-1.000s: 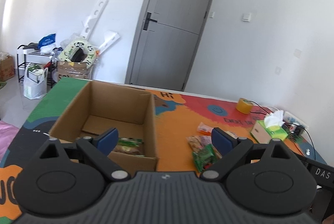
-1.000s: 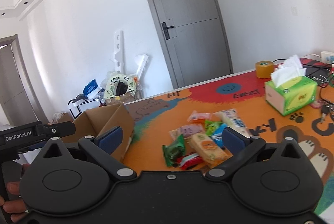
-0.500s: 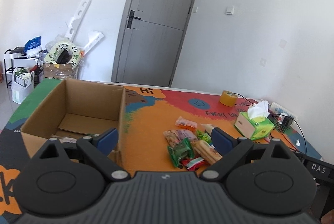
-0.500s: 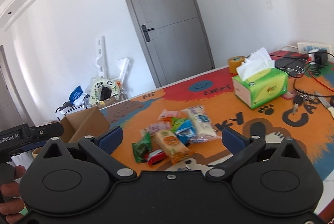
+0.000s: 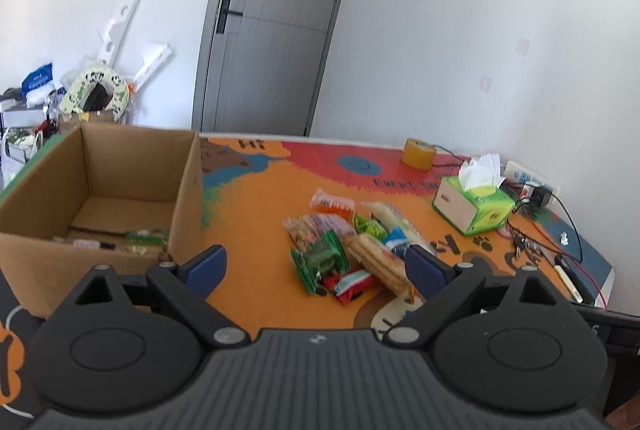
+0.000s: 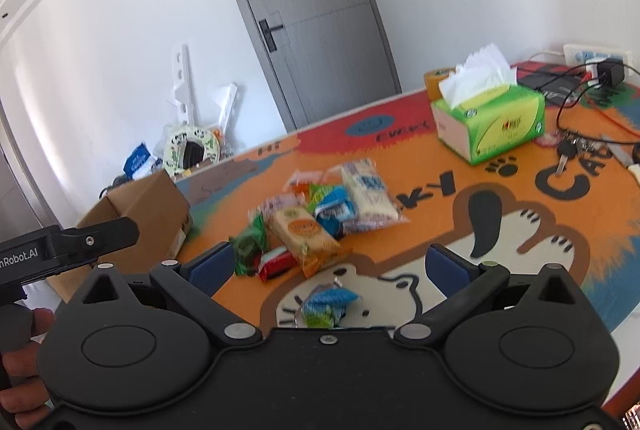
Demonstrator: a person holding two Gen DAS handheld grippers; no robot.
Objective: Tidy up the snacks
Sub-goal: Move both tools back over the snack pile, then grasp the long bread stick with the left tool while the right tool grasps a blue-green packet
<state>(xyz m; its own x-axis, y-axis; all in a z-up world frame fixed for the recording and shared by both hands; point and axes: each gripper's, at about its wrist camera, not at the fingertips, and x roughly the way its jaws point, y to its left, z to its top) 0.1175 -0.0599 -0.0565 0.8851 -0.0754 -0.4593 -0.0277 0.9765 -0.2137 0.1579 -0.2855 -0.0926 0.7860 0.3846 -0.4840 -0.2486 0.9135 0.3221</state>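
I hold both my left gripper [image 5: 316, 264] and right gripper [image 6: 328, 266] released and empty, right of the box [image 5: 100, 197], lined up on the snack pile [image 5: 352, 250] to pick next.

Snacks [image 5: 352, 250], box [image 5: 100, 197] on mat [image 5: 260, 197]

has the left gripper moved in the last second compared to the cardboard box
Yes. The left gripper has swung right, away from the cardboard box, and now points at the snack pile.
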